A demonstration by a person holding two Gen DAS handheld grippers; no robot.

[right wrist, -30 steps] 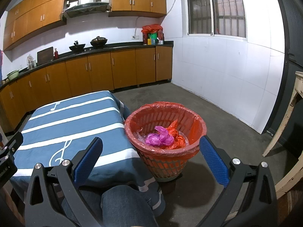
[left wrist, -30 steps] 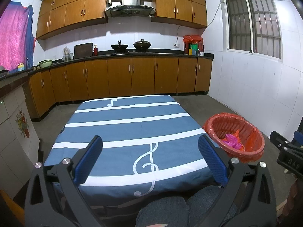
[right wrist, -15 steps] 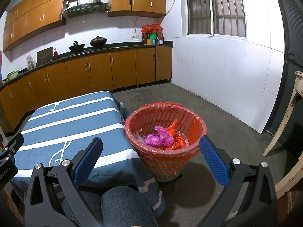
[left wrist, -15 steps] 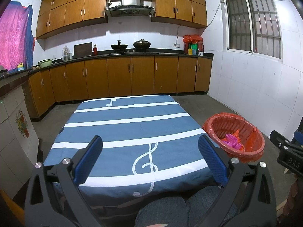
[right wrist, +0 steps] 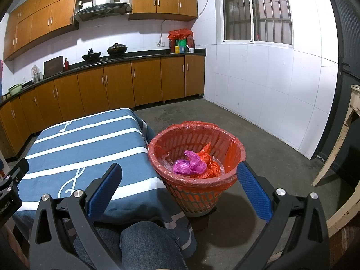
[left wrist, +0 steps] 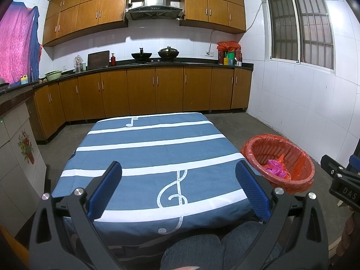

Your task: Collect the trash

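Note:
A red-lined basket bin stands on the floor right of the table; it also shows in the left wrist view. Inside lie crumpled pink plastic and orange plastic. My left gripper is open and empty over the near edge of the blue striped tablecloth. My right gripper is open and empty, held just in front of the bin. No trash shows on the tablecloth.
The person's denim knees sit below the grippers. Wooden kitchen cabinets line the back wall. A white tiled wall stands at the right, and a pale wooden table leg at the far right.
Both grippers stay open and almost still. The views have shifted only slightly.

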